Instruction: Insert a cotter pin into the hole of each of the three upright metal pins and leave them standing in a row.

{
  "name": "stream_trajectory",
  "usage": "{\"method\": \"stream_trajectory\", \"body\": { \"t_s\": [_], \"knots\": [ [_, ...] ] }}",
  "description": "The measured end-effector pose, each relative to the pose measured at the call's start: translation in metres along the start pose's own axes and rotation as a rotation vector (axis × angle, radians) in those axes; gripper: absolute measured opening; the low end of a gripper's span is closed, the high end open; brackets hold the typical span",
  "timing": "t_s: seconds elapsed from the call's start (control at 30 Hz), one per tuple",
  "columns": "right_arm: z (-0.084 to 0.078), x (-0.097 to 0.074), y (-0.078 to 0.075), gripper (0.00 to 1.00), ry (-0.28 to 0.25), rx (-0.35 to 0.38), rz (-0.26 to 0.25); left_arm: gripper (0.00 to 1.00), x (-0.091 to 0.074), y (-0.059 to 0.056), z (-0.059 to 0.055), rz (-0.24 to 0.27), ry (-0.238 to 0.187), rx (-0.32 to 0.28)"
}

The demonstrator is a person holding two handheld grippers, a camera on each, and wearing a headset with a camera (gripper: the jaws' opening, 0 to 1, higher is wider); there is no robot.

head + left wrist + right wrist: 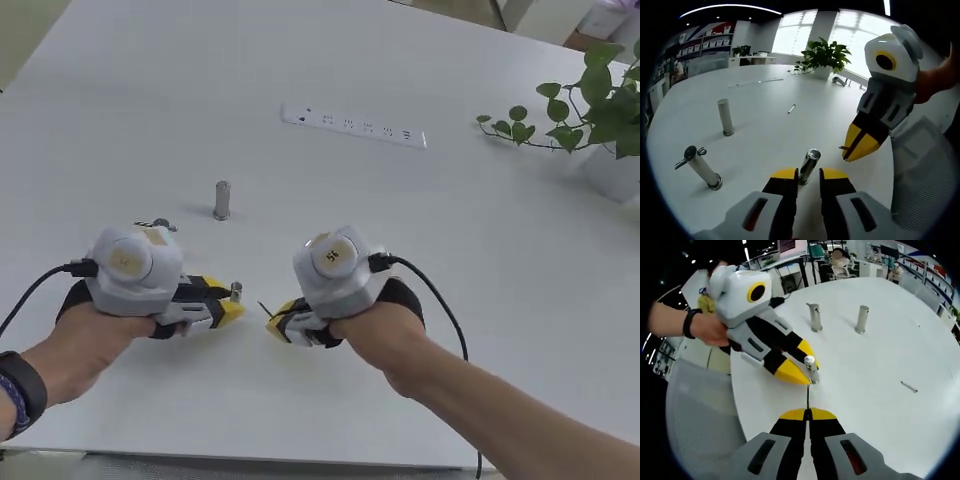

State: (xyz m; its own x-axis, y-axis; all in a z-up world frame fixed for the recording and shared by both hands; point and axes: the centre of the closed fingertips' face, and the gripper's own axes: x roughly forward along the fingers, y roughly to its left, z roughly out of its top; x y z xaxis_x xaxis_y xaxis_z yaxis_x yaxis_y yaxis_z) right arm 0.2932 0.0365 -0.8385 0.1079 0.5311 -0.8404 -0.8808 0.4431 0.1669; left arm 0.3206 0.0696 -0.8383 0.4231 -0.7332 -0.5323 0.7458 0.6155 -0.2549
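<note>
Cotter pin [264, 309] pinched in the closed right gripper [276, 323], just beside the near metal pin [236, 291] that the left gripper [228, 312] clamps upright, in the head view; power strip [353, 125] and plant [590, 95] lie well apart. Left gripper view: the fitted metal pin [700, 167] carries its cotter, the bare metal pin [726, 117] waits, a spare cotter pin [791, 108] lies beyond. Right gripper view: nothing stands between them; I judge one done, two left.

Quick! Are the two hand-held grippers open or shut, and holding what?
Left hand-held gripper: jaws on either side of a metal pin; whether they pinch it cannot be told.
Right hand-held gripper: shut on a cotter pin.
</note>
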Motion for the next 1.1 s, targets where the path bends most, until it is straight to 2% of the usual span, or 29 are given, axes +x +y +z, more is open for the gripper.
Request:
{"method": "stream_trajectory", "body": {
  "t_s": [0.47,0.53,0.77,0.9,0.97,1.1],
  "knots": [
    [0.001,0.007,-0.003,0.03,0.095,0.035,-0.011,0.10,0.005,0.002,-0.001,0.034,-0.001,0.017],
    [0.000,0.007,-0.002,0.02,0.103,0.054,-0.012,0.10,0.006,0.002,-0.002,0.042,0.002,0.020],
    [-0.003,0.008,0.000,0.02,0.114,0.051,-0.010,0.09,0.006,0.001,-0.003,0.063,-0.002,0.014],
    [-0.002,0.008,0.000,0.02,0.114,0.055,-0.014,0.09,0.008,0.002,-0.004,0.094,-0.010,0.007],
    [-0.002,0.008,0.000,0.02,0.118,0.057,-0.015,0.09,0.009,0.000,-0.004,0.119,-0.007,0.022],
    [-0.003,0.008,0.000,0.02,0.124,0.058,-0.019,0.08,0.011,0.002,-0.004,0.136,-0.008,0.025]
  ]
}}
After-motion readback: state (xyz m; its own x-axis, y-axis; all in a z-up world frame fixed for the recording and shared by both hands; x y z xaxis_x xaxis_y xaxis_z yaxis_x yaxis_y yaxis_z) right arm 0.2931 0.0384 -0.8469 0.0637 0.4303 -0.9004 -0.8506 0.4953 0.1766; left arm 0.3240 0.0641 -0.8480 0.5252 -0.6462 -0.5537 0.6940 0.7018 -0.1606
